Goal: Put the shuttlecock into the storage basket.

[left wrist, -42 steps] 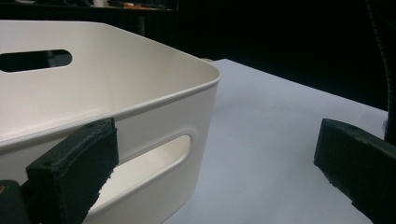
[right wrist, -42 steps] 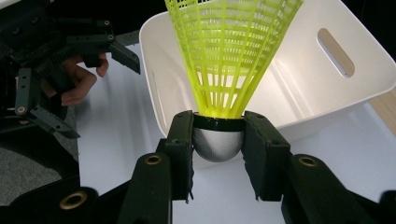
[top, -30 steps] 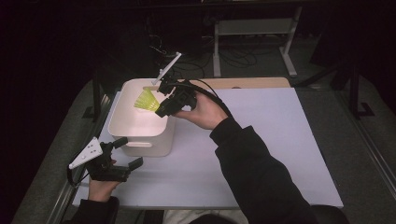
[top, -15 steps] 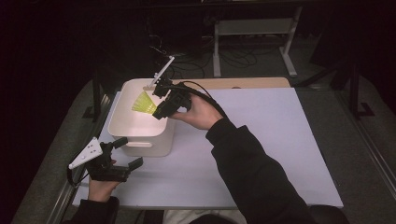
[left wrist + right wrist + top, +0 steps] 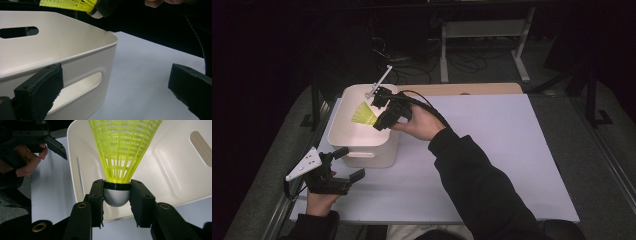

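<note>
The shuttlecock [image 5: 123, 152] is clamped by its cork in the right gripper [image 5: 116, 195], skirt forward, and held over the bin [image 5: 362, 145] — likely for dropping in. The left gripper [image 5: 343, 164] rests on the bench [image 5: 492, 150] beside the bin — jaws wide apart, nothing held.

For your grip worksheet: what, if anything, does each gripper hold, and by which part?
The right gripper clamps the yellow shuttlecock by its rounded cork base. The left gripper stands open beside the white bin, holding nothing.
</note>
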The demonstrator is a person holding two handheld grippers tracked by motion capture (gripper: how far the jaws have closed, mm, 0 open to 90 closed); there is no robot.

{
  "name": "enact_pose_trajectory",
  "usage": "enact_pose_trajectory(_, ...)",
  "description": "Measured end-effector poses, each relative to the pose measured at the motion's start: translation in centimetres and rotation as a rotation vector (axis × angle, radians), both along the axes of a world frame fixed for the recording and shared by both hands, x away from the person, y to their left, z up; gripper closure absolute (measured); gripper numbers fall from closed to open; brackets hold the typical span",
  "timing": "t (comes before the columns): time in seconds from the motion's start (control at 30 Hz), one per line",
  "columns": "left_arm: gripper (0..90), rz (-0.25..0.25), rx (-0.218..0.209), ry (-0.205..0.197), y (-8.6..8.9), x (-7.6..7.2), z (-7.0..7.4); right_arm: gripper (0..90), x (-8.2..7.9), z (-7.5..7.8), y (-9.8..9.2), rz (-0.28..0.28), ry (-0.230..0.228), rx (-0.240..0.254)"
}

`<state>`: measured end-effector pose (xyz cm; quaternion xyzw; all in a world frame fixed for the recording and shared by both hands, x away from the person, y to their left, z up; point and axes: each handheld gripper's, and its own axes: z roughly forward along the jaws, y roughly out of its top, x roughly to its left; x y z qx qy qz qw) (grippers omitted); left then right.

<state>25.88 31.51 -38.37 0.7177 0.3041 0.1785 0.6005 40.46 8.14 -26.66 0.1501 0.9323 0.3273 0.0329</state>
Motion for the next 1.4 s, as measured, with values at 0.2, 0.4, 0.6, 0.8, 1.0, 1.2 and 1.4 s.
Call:
enact_pose_trajectory(0.2,0.0,-0.001,0.001,-0.001,0.0,0.0,0.0,63.3,0.3,-0.5,0.4,0.004,0.008,-0.003)
enact_pose_trajectory(0.4,0.0,-0.001,-0.001,-0.001,0.0,-0.1,0.0,63.3,0.6,-1.1,0.8,0.007,0.014,-0.013)
enact_pose_trajectory(0.6,0.0,-0.001,0.0,-0.001,0.0,-0.1,0.0,63.3,0.7,-1.6,1.4,0.014,0.025,-0.021)
enact_pose_trajectory(0.8,0.0,0.0,-0.001,-0.001,0.0,-0.1,0.0,63.2,0.8,-2.4,1.9,0.02,0.039,-0.038)
enact_pose_trajectory(1.0,0.0,-0.002,-0.004,-0.005,0.1,-0.1,0.0,63.2,0.8,-3.1,2.3,0.027,0.051,-0.051)
enact_pose_trajectory(1.2,0.0,-0.003,-0.003,-0.004,0.1,-0.1,0.0,62.9,0.9,-3.4,2.5,0.026,0.063,-0.047)
enact_pose_trajectory(1.4,0.0,-0.004,-0.003,-0.005,0.1,-0.1,0.0,52.1,1.3,-3.4,2.2,-0.009,0.073,-0.024)
